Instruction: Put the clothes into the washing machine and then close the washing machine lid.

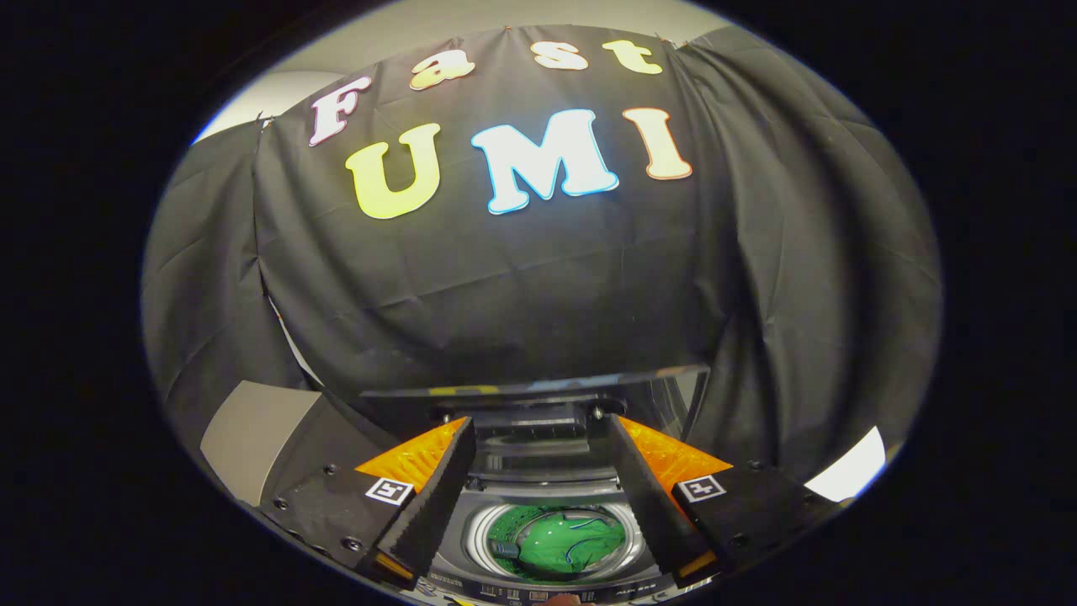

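Gripper (538,425) held above grey top-loading washing machine (551,488), fingers spread wide, nothing between pads. Round drum opening seen below, in gap between fingers. Bright green garment (565,539) lies crumpled inside drum, dark cord or trim across it. Dark glass washer lid (538,389) stands raised beyond fingertips, against booth's black cloth wall. Machine's control strip just below drum rim, markings too small to read.
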Motion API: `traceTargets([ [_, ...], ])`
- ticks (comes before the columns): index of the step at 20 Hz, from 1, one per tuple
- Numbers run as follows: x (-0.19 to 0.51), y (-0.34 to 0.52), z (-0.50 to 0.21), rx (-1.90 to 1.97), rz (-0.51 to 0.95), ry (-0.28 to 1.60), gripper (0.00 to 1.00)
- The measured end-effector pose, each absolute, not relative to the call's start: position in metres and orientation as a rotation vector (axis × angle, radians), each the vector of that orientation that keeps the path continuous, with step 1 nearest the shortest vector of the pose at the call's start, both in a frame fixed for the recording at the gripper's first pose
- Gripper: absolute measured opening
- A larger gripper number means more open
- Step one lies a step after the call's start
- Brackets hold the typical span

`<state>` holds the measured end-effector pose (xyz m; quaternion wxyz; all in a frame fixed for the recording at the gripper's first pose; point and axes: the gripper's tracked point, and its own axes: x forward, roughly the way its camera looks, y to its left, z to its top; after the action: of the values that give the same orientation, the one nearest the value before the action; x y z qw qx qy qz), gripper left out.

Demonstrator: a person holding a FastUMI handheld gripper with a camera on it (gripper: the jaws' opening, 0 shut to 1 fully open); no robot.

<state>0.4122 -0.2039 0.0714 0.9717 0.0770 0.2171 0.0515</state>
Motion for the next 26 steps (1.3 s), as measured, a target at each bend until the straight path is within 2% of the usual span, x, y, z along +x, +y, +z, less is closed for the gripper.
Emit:
traceTargets([
  [4, 0.451, -0.185, 0.085, 0.148, 0.107, 0.445, 0.98],
  [13, 0.523, -0.168, 0.055, 0.167, 0.038, 0.590, 0.98],
  [17, 0.523, -0.164, 0.022, 0.119, 0.022, 0.695, 0.99],
  [20, 0.526, -0.164, 0.021, 0.011, 0.026, 0.654, 0.98],
  [26, 0.521, -0.164, 0.018, 0.031, 0.036, 0.641, 0.99],
])
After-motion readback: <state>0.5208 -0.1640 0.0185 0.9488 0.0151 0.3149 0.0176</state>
